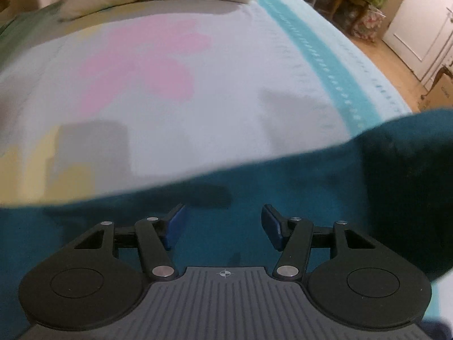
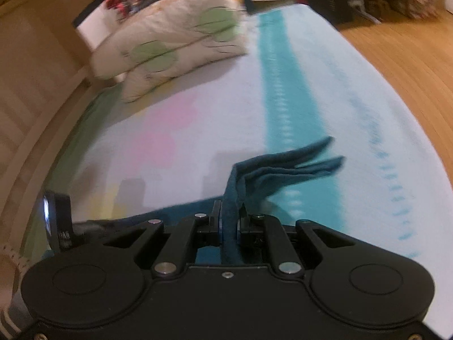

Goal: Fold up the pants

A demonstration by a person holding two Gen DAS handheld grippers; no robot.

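Note:
Dark teal pants (image 1: 283,187) lie on the bed across the lower part of the left wrist view, with a raised fold at the right (image 1: 410,192). My left gripper (image 1: 223,223) hovers over them, open, with nothing between its blue pads. In the right wrist view my right gripper (image 2: 229,221) is shut on a bunched edge of the pants (image 2: 271,170). That edge is lifted off the bed and several layers stick out past the jaws to the right. More teal cloth (image 2: 170,212) lies below and left of the jaws.
The bed sheet (image 1: 198,99) is white with pink and yellow patches and a turquoise stripe (image 1: 334,65). Pillows (image 2: 175,45) lie at the head of the bed. Wooden floor (image 2: 410,65) and furniture (image 1: 354,5) stand past the right edge of the bed.

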